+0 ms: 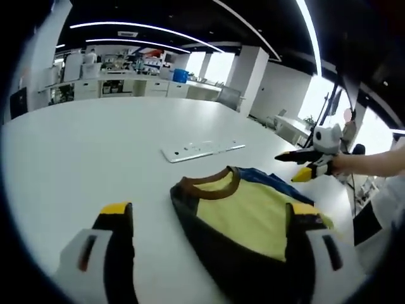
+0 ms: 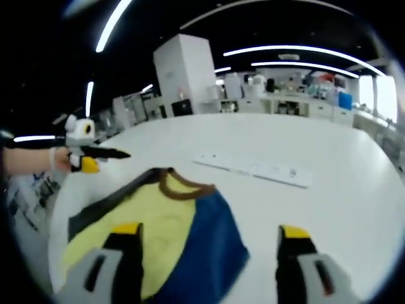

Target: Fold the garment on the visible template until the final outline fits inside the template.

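Garment (image 1: 247, 218) flat on table (image 1: 95, 158) (collar toward white strip (image 1: 202, 150)); left gripper (image 1: 212, 253), right gripper (image 2: 209, 266) spread, empty, poised above garment for fold.

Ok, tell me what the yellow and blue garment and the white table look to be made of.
Yellow, blue and black garment with brown collar: soft knit fabric by its look, matte; it lies limp and creased, and the collar looks ribbed. Large white table: a smooth, hard top, perhaps laminate, faintly glossy; light spreads softly over it. The exact material cannot be told.
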{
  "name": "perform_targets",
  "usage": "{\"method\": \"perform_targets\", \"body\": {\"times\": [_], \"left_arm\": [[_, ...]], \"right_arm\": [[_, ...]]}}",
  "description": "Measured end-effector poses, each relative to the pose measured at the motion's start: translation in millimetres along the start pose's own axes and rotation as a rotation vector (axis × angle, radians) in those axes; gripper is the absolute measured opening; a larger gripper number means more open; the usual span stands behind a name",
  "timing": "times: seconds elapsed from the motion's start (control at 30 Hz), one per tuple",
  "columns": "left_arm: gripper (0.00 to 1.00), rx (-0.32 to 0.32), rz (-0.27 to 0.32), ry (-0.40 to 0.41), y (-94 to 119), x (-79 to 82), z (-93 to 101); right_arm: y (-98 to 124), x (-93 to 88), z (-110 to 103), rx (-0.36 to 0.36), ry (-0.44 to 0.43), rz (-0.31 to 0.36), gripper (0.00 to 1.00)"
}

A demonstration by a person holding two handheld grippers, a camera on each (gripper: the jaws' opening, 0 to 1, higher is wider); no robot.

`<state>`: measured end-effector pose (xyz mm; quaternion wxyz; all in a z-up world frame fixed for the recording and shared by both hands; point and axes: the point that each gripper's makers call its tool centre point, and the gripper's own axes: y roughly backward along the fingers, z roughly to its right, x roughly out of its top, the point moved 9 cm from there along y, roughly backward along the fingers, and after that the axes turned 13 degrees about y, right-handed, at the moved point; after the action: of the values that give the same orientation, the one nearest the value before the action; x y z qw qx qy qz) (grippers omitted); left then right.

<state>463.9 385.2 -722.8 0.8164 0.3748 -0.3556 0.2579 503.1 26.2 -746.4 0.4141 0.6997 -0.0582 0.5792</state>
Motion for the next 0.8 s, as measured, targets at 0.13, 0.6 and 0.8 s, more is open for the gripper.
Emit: {"method": "perform_targets", "body": {"times": [0.13, 0.6, 0.8], "left_arm": [[0.96, -0.004, -0.003, -0.003, 15, -9.6, 6.0], [0.96, -0.010, 0.028, -0.011, 81, -37.5, 32.8], [0.95, -0.012, 0.026, -0.023, 104, -45.9, 38.6]], "right_arm": [[15, -3.7, -9, -0.004, -0.001, 0.003, 0.85], [67, -19.2, -31, -0.026, -0.014, 0.013, 0.84], [85, -23.6, -42, -0.027, -0.011, 0.011, 0.84]]}}
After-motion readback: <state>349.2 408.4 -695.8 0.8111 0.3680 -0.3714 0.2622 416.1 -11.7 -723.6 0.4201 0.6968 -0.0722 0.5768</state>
